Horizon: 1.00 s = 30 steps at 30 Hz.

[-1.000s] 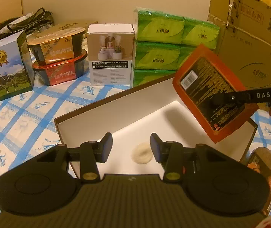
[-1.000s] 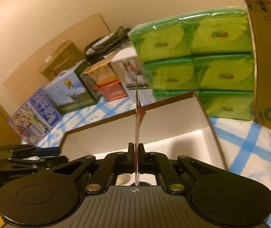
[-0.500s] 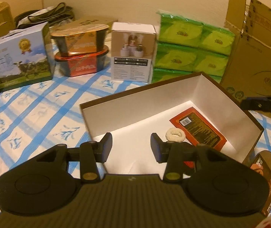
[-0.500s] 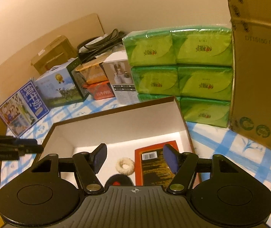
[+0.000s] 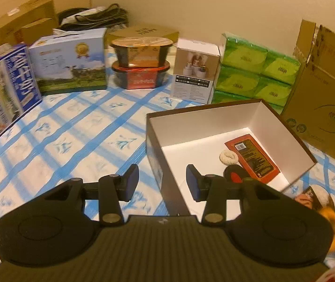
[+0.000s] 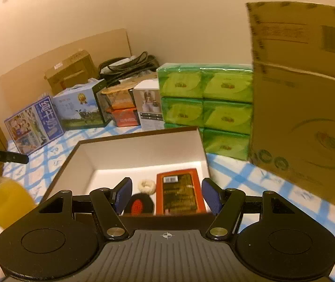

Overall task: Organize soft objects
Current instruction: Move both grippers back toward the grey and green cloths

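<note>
An open brown box with a white inside (image 5: 205, 122) (image 6: 141, 151) sits on the blue checked cloth. In it lie a flat red packet (image 5: 253, 158) (image 6: 179, 191), a cream ring-shaped scrunchie (image 5: 229, 157) (image 6: 146, 185) and a black and red round item (image 5: 235, 175) (image 6: 139, 205). My left gripper (image 5: 162, 181) is open and empty, over the box's near left wall. My right gripper (image 6: 166, 196) is open and empty, above the box's near edge and the packet.
Green tissue packs (image 5: 254, 70) (image 6: 205, 103), a tall cardboard carton (image 5: 322, 89) (image 6: 306, 103), a white product box (image 5: 194, 71), stacked food tubs (image 5: 141, 63) and milk cartons (image 5: 70, 62) line the back. A yellow bottle (image 6: 5, 197) stands left. A printed packet (image 5: 315, 197) lies right of the box.
My right gripper has opened and let the red packet drop flat into the box, then drawn back. My left gripper has shifted left and back, off the box's middle.
</note>
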{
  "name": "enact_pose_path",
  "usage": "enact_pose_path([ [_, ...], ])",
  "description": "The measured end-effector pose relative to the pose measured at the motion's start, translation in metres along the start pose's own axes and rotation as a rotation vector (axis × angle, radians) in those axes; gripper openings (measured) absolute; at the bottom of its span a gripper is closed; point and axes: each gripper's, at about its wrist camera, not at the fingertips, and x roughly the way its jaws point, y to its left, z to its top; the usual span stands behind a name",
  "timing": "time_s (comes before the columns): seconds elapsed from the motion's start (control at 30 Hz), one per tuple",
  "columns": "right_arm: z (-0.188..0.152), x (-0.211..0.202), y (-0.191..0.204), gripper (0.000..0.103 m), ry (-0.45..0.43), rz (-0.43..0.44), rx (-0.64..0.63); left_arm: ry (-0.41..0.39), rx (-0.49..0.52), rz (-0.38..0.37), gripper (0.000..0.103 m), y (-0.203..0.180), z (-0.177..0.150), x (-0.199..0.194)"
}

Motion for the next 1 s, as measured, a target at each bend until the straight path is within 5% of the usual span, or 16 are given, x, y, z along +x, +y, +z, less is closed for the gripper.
enact_pose_path([
  [0.47,-0.056,-0.105,0.025,0.065,0.039,0.036,0.029,0.060,-0.103,0.004,0.041,-0.025,-0.101,-0.095],
  [1.0,-0.122,-0.172,0.060,0.065,0.084,0.081,0.044,0.058,-0.101,0.012,0.042,-0.098,-0.196,-0.181],
])
